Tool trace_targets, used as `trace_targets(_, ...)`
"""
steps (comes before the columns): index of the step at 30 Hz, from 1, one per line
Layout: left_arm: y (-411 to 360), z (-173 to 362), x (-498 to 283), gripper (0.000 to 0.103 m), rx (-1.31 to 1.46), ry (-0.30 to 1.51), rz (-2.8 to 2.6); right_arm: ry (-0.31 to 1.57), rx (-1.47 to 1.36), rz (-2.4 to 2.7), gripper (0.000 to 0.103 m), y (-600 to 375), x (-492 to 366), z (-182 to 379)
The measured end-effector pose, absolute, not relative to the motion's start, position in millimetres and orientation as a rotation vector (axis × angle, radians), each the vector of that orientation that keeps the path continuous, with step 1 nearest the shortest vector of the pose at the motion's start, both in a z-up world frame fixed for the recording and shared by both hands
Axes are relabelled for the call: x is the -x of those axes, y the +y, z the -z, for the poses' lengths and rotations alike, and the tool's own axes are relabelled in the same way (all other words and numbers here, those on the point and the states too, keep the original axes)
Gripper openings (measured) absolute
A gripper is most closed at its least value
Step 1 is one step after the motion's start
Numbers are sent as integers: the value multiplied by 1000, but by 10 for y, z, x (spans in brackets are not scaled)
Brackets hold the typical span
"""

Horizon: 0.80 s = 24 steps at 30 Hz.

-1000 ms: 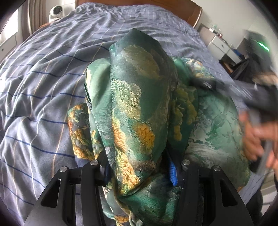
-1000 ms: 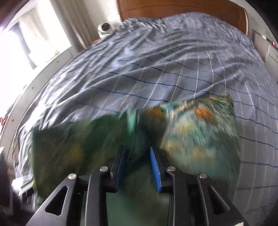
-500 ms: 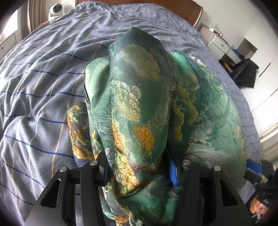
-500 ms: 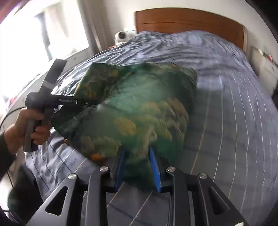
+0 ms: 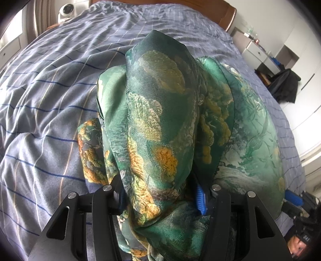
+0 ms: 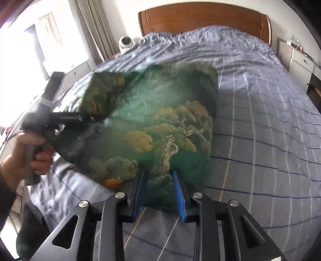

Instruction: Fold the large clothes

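Observation:
A large green garment with gold and white landscape print lies bunched on the bed. My left gripper is shut on a thick fold of it, which drapes over the fingers and hides the tips. In the right wrist view the same garment is stretched and lifted between both grippers. My right gripper is shut on its near edge, between blue pads. The left gripper shows there at the left, held in a hand, gripping the garment's other end.
The bed has a blue-grey striped cover and a wooden headboard. A white round camera stands by the curtain. A white drawer unit and a dark garment on a chair are at the right.
My right gripper has pulled back and up with the garment's edge, stretching the cloth away from the left gripper. The left gripper has held still.

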<state>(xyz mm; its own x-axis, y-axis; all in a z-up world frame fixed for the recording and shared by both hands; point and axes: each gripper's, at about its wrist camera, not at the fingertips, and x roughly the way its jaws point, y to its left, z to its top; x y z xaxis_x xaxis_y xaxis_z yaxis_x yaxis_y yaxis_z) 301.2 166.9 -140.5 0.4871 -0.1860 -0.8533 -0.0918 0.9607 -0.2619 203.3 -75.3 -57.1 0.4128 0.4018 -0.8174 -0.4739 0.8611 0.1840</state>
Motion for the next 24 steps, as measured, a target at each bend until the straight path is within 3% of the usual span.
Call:
trace_targets(7, 1602, 1395, -2992, 55, 254, 1059, 36, 1065, 112, -526, 29, -607, -2127, 975)
trace_targets(14, 1574, 1389, -2999, 55, 254, 1055, 29, 1039, 126, -516, 29, -649, -2033, 864)
trace_targets(16, 1570, 1388, -2992, 55, 254, 1054, 29, 1020, 135, -507, 33, -640, -1990, 790)
trace_targets(18, 1578, 1390, -2987, 55, 255, 1055, 31, 1004, 142, -514, 49, -624, -1911, 718)
trace_targets(20, 1576, 1389, -2988, 55, 257, 1055, 31, 994, 149, -512, 59, -603, -1832, 663)
trace_targets(24, 1560, 1387, -2968, 55, 254, 1051, 26, 960, 179, -504, 61, -594, -1681, 572)
